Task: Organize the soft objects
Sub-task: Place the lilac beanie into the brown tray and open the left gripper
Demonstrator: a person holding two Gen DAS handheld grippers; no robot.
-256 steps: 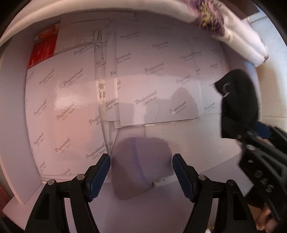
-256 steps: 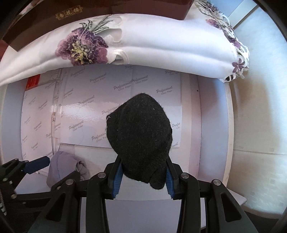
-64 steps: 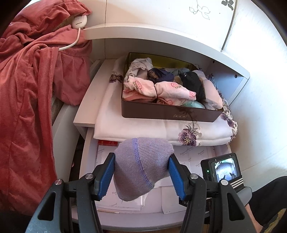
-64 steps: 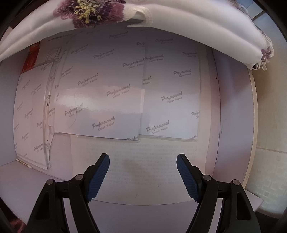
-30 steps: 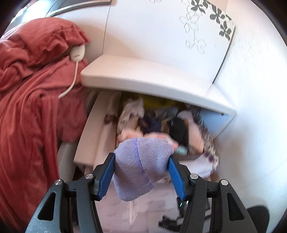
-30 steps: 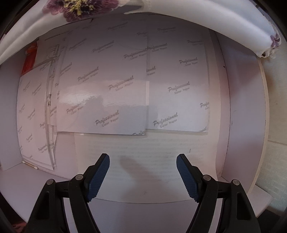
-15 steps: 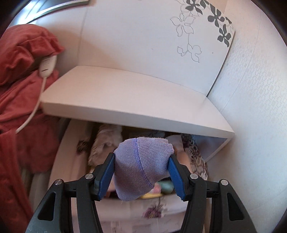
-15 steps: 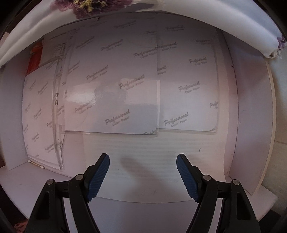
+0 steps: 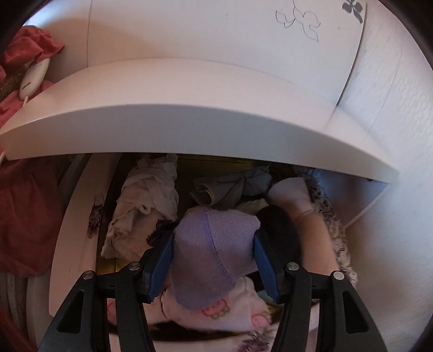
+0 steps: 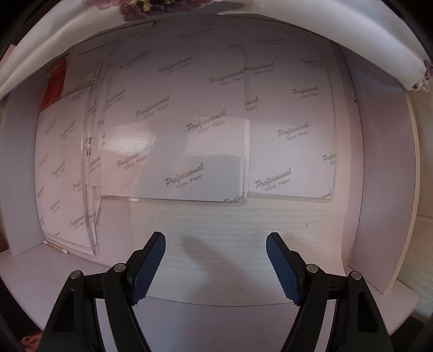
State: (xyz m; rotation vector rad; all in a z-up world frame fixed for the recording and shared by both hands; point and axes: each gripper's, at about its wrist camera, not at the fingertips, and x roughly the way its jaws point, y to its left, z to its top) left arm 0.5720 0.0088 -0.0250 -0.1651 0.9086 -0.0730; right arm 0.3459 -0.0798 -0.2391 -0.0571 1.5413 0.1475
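My left gripper (image 9: 213,260) is shut on a rolled lavender sock (image 9: 213,251) and holds it over a dark box (image 9: 108,205) full of soft items, under a white shelf (image 9: 189,124). In the box lie a black sock (image 9: 278,227), a pink printed cloth (image 9: 230,314), a beige cloth (image 9: 146,208) and a grey-blue cloth (image 9: 238,186). My right gripper (image 10: 216,268) is open and empty above glossy photo paper sheets (image 10: 189,130) on a lower white shelf.
A red garment (image 9: 24,205) hangs at the left with a white plug (image 9: 32,78) on it. A white wall (image 9: 392,216) stands close on the right. A folded white embroidered cloth (image 10: 324,24) overhangs the paper shelf. A red packet (image 10: 55,84) lies at its back left.
My left gripper has carried the lavender sock up from the paper shelf and forward over the box under the shelf. My right gripper let go of the black sock earlier and stays open.
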